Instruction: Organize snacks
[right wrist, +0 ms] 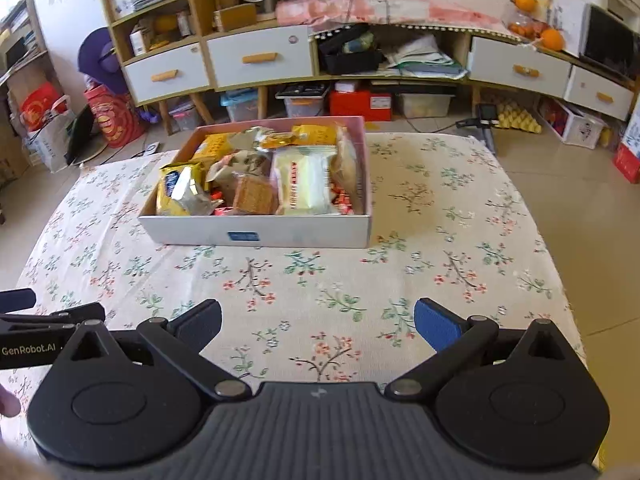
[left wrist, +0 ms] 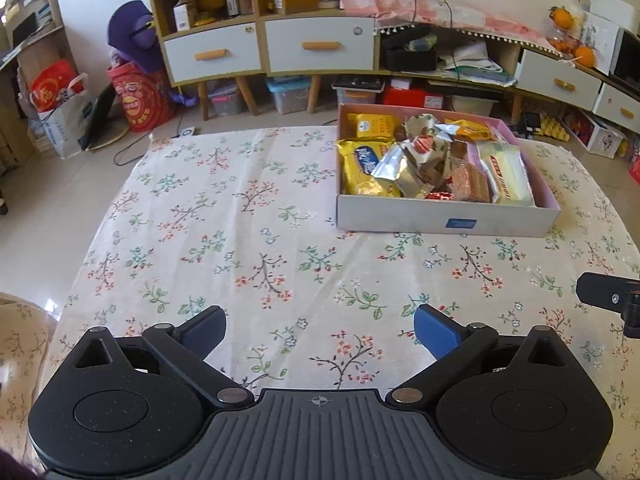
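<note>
A shallow cardboard box [left wrist: 404, 216] with a pink inside stands on the floral tablecloth [left wrist: 240, 220], filled with several snack packets: a yellow bag [left wrist: 364, 168], a pale green packet [left wrist: 506, 172], a brown cracker pack [left wrist: 470, 186]. The box also shows in the right wrist view [right wrist: 304, 232], with the pale green packet [right wrist: 306, 184] and the yellow bag [right wrist: 176, 188]. My left gripper [left wrist: 320, 330] is open and empty, low over the cloth, short of the box. My right gripper [right wrist: 318, 322] is open and empty, in front of the box.
Part of the right gripper [left wrist: 612, 296] shows at the right edge of the left view; the left gripper's body [right wrist: 36, 336] shows at the left of the right view. Behind the table stand drawer cabinets [left wrist: 320, 48], bags [left wrist: 136, 96] and storage bins on the floor.
</note>
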`<action>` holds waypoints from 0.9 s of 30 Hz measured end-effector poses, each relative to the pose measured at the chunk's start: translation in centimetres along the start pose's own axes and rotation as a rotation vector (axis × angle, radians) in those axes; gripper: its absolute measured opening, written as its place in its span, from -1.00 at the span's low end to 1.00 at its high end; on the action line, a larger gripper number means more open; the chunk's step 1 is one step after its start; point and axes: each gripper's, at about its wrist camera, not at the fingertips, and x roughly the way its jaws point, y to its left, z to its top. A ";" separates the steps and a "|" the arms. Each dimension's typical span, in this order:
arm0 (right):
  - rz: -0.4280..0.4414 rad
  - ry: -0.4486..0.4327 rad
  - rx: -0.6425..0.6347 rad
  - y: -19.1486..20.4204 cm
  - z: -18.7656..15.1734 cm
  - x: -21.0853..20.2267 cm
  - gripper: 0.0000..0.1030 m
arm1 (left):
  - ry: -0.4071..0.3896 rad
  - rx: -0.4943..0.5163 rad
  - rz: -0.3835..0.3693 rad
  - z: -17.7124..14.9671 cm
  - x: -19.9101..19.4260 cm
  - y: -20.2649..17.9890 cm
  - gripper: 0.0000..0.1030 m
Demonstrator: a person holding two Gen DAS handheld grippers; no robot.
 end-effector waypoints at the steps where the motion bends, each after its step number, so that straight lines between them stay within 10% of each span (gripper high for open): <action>1: -0.002 -0.001 -0.003 0.2 0.0 0.0 0.99 | -0.002 0.000 0.005 0.0 -0.1 0.0 0.96; 27: -0.005 0.001 -0.003 0.9 -0.1 0.0 0.99 | 0.019 0.009 -0.021 -0.2 -0.1 -1.4 0.96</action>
